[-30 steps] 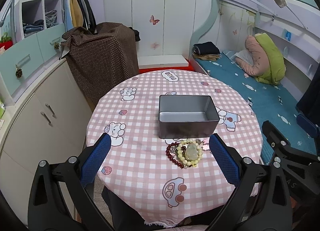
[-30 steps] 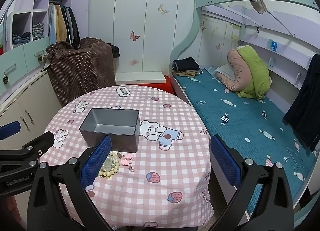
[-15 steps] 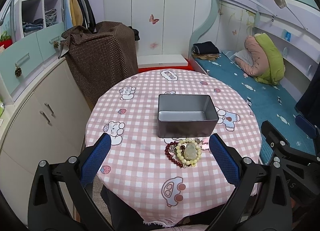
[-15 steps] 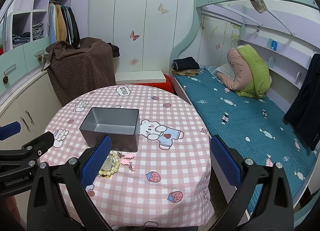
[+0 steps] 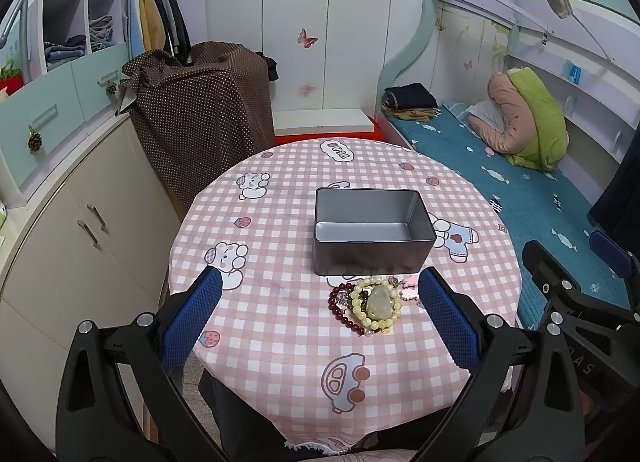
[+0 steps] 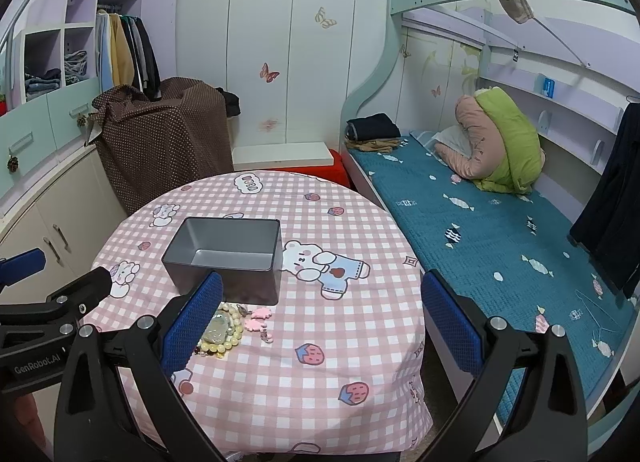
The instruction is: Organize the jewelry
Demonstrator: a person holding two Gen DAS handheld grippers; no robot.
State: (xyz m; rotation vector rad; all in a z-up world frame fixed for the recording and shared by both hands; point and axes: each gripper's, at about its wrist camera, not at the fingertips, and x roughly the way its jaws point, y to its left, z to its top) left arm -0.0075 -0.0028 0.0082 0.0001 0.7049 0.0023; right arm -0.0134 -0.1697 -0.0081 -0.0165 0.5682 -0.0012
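Blue-padded left tool (image 5: 320,316) and right tool (image 6: 322,322) spread wide above table (image 5: 280,198)

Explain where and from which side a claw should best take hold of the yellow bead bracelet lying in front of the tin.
Probably from above, on the near arc of the yellow bracelet, with one finger inside the loop and one outside. It lies flat on the table. The pale stone rests on its middle, the red bracelet crowds its left side, and the tin blocks the far side.

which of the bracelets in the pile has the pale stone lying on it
The yellow bead bracelet; the stone rests inside its ring. The dark red bracelet lies to its left.
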